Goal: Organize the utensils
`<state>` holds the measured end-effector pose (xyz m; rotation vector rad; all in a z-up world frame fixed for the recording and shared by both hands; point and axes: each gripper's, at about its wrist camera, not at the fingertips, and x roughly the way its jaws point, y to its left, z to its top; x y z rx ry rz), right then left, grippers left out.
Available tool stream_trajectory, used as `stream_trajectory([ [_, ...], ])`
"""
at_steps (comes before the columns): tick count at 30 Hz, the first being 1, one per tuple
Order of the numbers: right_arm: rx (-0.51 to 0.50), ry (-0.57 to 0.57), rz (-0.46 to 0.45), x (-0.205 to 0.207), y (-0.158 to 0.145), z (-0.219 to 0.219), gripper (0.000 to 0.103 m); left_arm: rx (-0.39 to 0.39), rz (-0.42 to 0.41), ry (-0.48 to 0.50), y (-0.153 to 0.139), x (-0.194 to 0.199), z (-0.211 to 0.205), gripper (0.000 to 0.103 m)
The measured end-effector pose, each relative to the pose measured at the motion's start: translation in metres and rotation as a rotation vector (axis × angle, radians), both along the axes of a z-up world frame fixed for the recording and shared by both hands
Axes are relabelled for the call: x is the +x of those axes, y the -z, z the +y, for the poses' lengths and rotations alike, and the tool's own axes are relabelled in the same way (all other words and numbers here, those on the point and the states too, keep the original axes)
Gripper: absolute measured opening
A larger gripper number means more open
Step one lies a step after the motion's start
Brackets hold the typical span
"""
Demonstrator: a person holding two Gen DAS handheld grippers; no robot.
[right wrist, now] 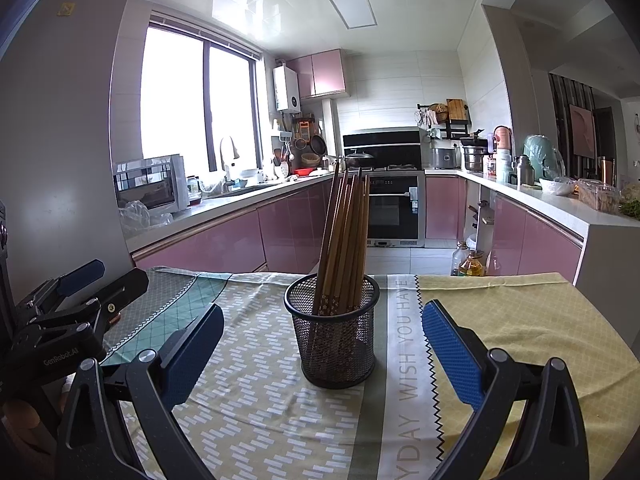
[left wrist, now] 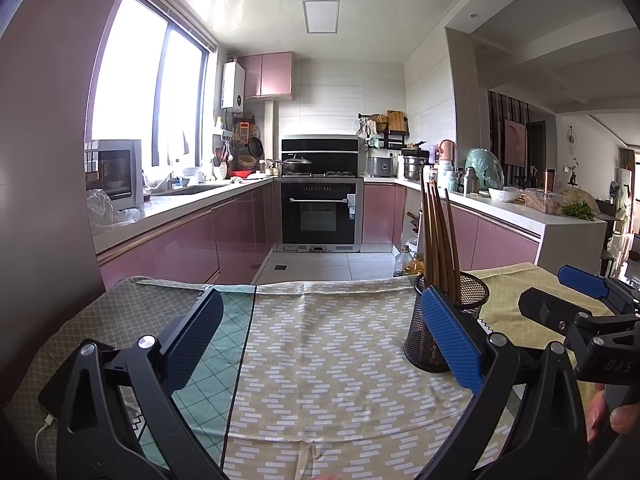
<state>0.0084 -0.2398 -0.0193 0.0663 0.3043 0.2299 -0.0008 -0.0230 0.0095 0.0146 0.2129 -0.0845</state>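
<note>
A black mesh cup (right wrist: 333, 332) stands upright on the patterned tablecloth (right wrist: 256, 400) and holds several brown wooden chopsticks (right wrist: 346, 236), tips up. My right gripper (right wrist: 320, 344) is open and empty, its blue pads on either side of the cup, a little in front of it and apart from it. In the left wrist view the cup (left wrist: 444, 320) with the chopsticks (left wrist: 438, 236) stands just behind the right pad. My left gripper (left wrist: 320, 336) is open and empty over bare cloth, to the left of the cup. Each gripper shows at the edge of the other's view.
The table's far edge (left wrist: 320, 282) drops to the kitchen floor. Oil bottles (right wrist: 470, 262) stand on the floor beyond it. Pink cabinets and cluttered counters run along both sides, with an oven (left wrist: 319, 216) at the back. A white cable (left wrist: 42, 432) lies at the table's left.
</note>
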Motion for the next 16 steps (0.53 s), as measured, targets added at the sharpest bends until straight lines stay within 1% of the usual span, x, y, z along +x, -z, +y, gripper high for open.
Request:
stream_trajectory([
  [3,0.001,0.0,0.001,0.0,0.001,0.001,0.096,0.011,-0.013,-0.007,0.002,-0.002,0.0,0.097],
  [7,-0.002,0.002,0.006,0.001,0.002,0.002,0.096,0.018,-0.006,-0.011,0.003,0.0,0.0,0.097],
  [8,-0.003,0.003,0.01,0.002,0.003,0.001,0.096,0.018,0.001,-0.01,0.003,0.001,0.001,0.097],
  [11,-0.009,0.015,0.023,0.004,0.005,-0.004,0.096,0.017,0.057,-0.004,0.009,0.01,0.003,0.097],
  [13,-0.014,0.026,0.061,0.011,0.009,-0.012,0.096,0.027,0.09,-0.006,0.013,0.016,0.005,0.097],
  [15,-0.04,0.069,0.137,0.024,0.018,-0.027,0.096,0.03,0.132,-0.015,0.019,0.024,0.01,0.097],
  [16,-0.078,0.113,0.193,0.035,0.025,-0.038,0.096,0.032,0.151,-0.023,0.021,0.027,0.013,0.097],
])
